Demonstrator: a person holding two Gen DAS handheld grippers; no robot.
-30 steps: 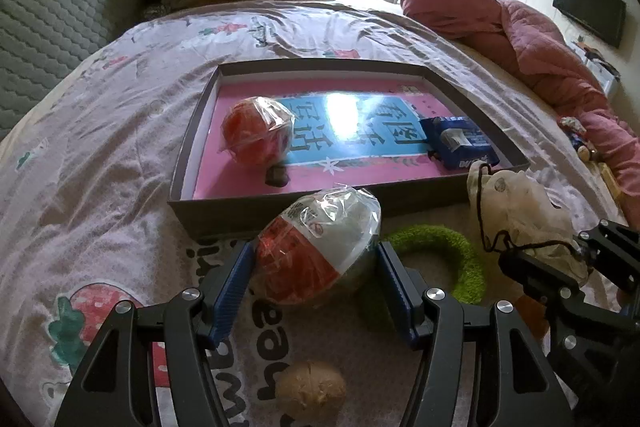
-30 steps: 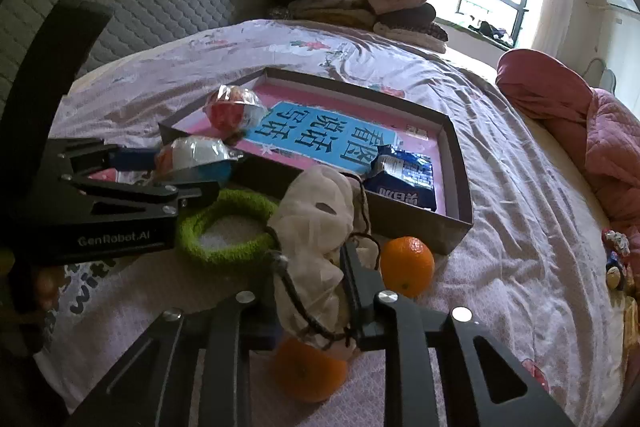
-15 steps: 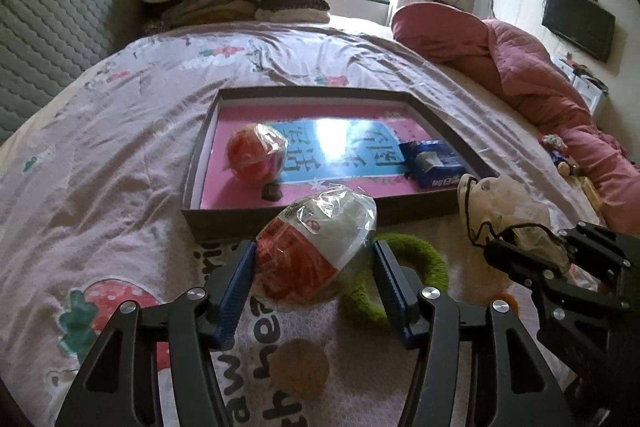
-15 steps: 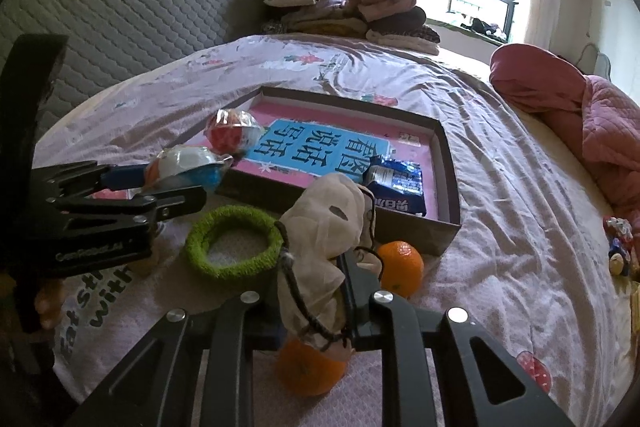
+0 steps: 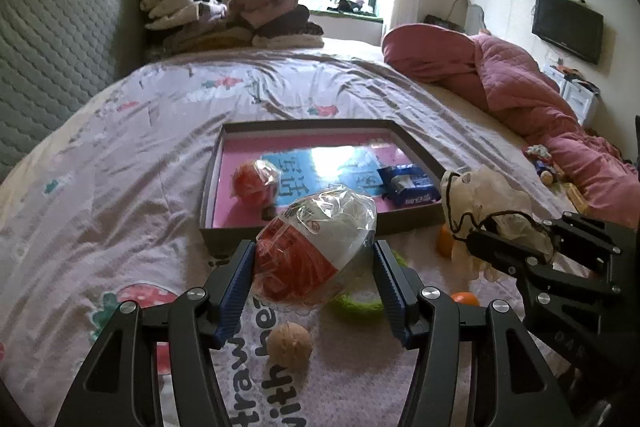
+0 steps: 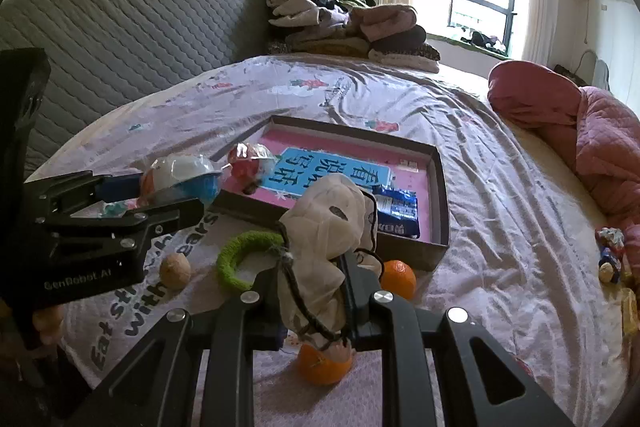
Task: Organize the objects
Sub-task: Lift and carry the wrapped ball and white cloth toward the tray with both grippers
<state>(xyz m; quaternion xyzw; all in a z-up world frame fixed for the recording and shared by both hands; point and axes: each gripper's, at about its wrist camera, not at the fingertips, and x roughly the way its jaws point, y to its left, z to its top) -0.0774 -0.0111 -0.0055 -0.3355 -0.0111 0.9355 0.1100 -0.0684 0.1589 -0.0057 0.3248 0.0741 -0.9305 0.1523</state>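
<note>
Left wrist view shows more of the room than a second ago: the air conditioner and upper window have come into sight and the bedspread [image 5: 120, 187] lies farther below, so both grippers have risen off the bed with their loads. The walnut [image 5: 289, 345], formerly at the bottom edge, now sits clear at 6 o'clock under the left gripper [image 5: 314, 267].

That gripper tilts downward toward the box, its blue-padded fingers [image 5: 236, 279] set wide and pinching a plastic-wrapped red-and-white egg toy [image 5: 316, 251] by its two sides, held in the air just short of the box's near wall. At 3 o'clock the right gripper [image 6: 310, 291] also angles down, its fingers pressed nearly together on a cream drawstring pouch [image 6: 332, 227], whose black cord loops around the bunched cloth.

Ahead at 12 o'clock lies the shallow dark-walled box [image 5: 416, 151] with a pink and blue printed floor. Inside it rest a second wrapped red egg toy [image 5: 254, 183] at the left and a blue tissue packet [image 5: 408, 185] at the right, well apart. On the bedspread outside the box lie a green ring [image 6: 240, 259] and two oranges [image 6: 398, 277], one partly hidden beneath the pouch.
</note>
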